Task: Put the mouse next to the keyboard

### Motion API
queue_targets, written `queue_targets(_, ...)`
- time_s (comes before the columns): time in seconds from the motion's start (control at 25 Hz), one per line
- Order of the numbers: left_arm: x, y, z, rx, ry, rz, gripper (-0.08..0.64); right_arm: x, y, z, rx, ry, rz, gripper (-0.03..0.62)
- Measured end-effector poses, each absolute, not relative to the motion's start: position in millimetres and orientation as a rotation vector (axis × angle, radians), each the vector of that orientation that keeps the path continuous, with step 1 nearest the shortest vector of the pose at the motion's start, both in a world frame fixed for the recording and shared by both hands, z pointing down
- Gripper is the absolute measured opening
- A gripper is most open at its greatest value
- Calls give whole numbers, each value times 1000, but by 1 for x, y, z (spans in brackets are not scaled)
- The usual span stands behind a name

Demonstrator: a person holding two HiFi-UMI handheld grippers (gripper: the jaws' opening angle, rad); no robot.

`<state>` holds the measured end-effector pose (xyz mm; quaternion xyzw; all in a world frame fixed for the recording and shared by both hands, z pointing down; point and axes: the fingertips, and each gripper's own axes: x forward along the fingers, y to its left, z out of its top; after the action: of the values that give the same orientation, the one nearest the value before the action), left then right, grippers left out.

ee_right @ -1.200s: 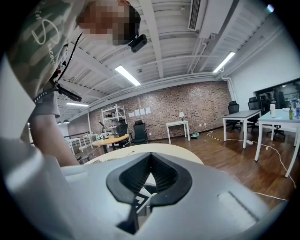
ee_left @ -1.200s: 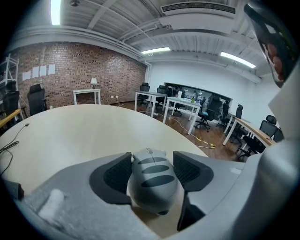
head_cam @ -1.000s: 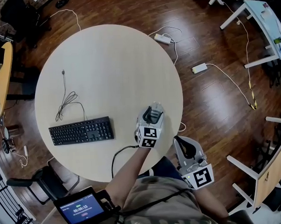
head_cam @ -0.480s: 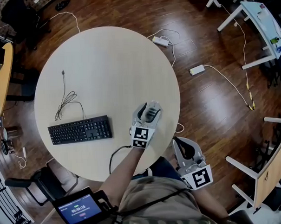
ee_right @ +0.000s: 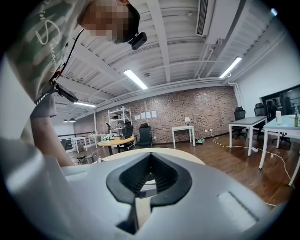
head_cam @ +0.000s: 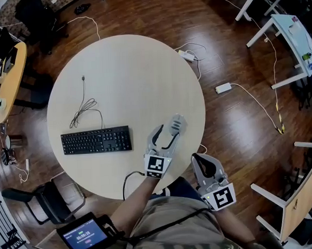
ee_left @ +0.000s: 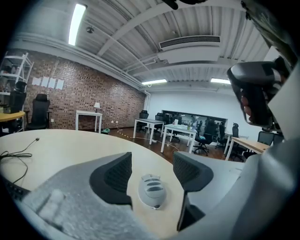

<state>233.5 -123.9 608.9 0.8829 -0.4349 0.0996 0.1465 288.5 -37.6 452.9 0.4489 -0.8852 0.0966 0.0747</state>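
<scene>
The grey mouse (head_cam: 177, 123) lies on the round pale table (head_cam: 123, 76), to the right of the black keyboard (head_cam: 97, 140) with a gap between them. My left gripper (head_cam: 167, 132) is open, its fingertips just short of the mouse's near end. In the left gripper view the mouse (ee_left: 152, 190) rests on the tabletop between the spread jaws of my left gripper (ee_left: 152, 164), touching neither. My right gripper (head_cam: 200, 159) hangs shut and empty off the table's near right edge, and the right gripper view shows my right gripper (ee_right: 150, 157) with its pads meeting.
The keyboard's thin black cable (head_cam: 83, 106) loops on the table behind it. A power strip (head_cam: 186, 55) and a white adapter (head_cam: 223, 87) with cords lie on the wood floor at right. Chairs (head_cam: 45, 196) stand at lower left.
My left gripper's jaws have spread apart and let go of the mouse, which now rests on the table. The right gripper has not moved.
</scene>
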Motion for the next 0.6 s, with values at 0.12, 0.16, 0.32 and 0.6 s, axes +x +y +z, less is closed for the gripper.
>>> queue_targets(0.12,230,-111,597,2577,-1240,270,282,280,-33,451,1316,-2673,272,2)
queue_targets(0.16,227,-107,595,2587,-1237,274,282,276,-32,450,1310,-2676,267,2)
queue_targets(0.32,205,-91,582,2608,-1278,259,282,270,-30,441,1330,-2675,239,2)
queue_targets(0.6,151,-54,540,2590,-1415,153,281,251,-16,440,1302,-2679,226,2)
